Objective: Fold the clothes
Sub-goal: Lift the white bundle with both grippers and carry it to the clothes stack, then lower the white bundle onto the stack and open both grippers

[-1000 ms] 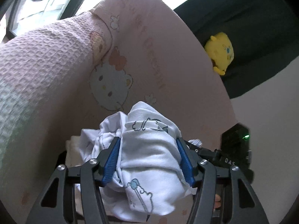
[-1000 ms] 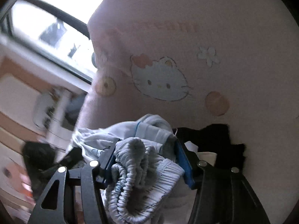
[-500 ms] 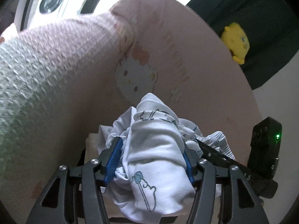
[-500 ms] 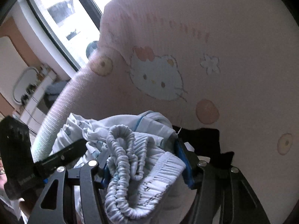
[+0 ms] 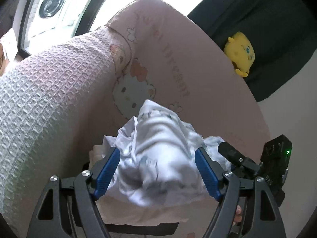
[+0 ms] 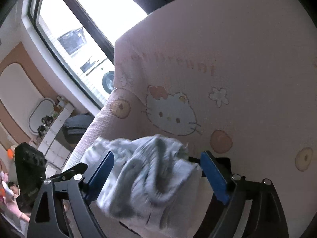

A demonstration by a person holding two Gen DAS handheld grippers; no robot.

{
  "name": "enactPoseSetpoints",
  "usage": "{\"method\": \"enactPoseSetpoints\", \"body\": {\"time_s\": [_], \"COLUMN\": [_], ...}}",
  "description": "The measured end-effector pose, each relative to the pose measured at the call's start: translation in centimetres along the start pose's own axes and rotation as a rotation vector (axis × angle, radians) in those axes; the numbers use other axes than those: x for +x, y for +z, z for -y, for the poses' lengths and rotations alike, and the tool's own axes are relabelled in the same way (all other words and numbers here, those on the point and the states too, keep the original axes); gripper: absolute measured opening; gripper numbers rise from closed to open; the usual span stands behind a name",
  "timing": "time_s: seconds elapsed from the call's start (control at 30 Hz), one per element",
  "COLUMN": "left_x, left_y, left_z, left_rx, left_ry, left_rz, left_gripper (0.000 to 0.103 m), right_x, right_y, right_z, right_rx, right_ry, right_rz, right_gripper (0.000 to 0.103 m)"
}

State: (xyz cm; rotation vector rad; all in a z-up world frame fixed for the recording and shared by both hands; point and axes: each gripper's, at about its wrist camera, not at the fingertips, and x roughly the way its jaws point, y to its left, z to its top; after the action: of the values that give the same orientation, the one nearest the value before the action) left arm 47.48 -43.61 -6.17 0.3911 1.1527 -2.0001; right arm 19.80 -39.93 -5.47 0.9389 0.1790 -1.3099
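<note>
A bunched white garment with small blue prints (image 5: pixel 158 154) fills the gap of my left gripper (image 5: pixel 157 168), whose blue pads press it on both sides. Its gathered elastic waistband end (image 6: pixel 150 178) sits between the pads of my right gripper (image 6: pixel 156 170); the right pad stands a little off the cloth. Both hold it above a pink Hello Kitty blanket (image 5: pixel 158 65) (image 6: pixel 227 59). The right gripper's body shows at the right of the left wrist view (image 5: pixel 275 158), the left gripper's at the left of the right wrist view (image 6: pixel 29 164). The garment is motion-blurred.
A pink waffle-knit blanket (image 5: pixel 49 103) lies over the left side. A yellow plush toy (image 5: pixel 240 53) rests on a black cushion (image 5: pixel 277 29) behind. A window with a washing machine (image 5: pixel 52 6) beyond is at the back. Shelves and a person (image 6: pixel 11 196) are at the left.
Both grippers have tilted and lifted with the garment. The view swung toward the window and the jaws stand slightly wider. The cloth is now blurred and looser in the right gripper.
</note>
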Motion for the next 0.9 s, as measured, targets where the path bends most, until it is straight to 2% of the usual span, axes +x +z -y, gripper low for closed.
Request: {"method": "enactPoseSetpoints", "body": {"time_s": [0.17, 0.27, 0.37, 0.43, 0.47, 0.57, 0.7, 0.8, 0.9], "left_x": [1.1, 0.8, 0.9, 1.5, 2.3, 1.9, 0.4, -0.5, -1.2], "left_y": [0.1, 0.2, 0.8, 0.7, 0.5, -0.2, -0.8, -1.4, -2.1], "left_z": [-0.7, -0.9, -1.0, -1.5, -1.8, -1.6, -0.4, 0.7, 1.6], "left_rx": [-0.047, -0.056, -0.033, -0.014, -0.024, -0.031, -0.056, -0.026, 0.013], "left_ry": [0.008, 0.01, 0.03, 0.008, 0.02, 0.002, -0.022, -0.02, -0.014], "left_rz": [-0.04, -0.051, -0.046, -0.05, -0.082, -0.079, -0.11, -0.126, -0.128], "left_gripper": [0.077, 0.077, 0.077, 0.076, 0.068, 0.055, 0.053, 0.053, 0.053], "right_x": [2.1, 3.5, 3.2, 2.5, 2.2, 1.7, 0.1, -1.2, -1.5], "right_y": [-0.9, -2.0, -2.7, -2.9, -3.0, -3.6, -3.8, -4.0, -4.9], "right_z": [0.3, 1.0, 0.9, 0.7, 0.6, 0.1, -0.6, -1.0, -1.8], "right_rx": [-0.015, 0.02, 0.015, 0.017, 0.019, -0.008, 0.013, 0.057, 0.017], "right_ry": [-0.018, 0.042, 0.05, 0.059, 0.065, 0.048, 0.099, 0.152, 0.091], "right_rz": [-0.102, -0.156, -0.139, -0.129, -0.122, -0.105, -0.1, -0.109, -0.147], "right_gripper": [0.092, 0.087, 0.085, 0.082, 0.08, 0.071, 0.052, 0.052, 0.052]}}
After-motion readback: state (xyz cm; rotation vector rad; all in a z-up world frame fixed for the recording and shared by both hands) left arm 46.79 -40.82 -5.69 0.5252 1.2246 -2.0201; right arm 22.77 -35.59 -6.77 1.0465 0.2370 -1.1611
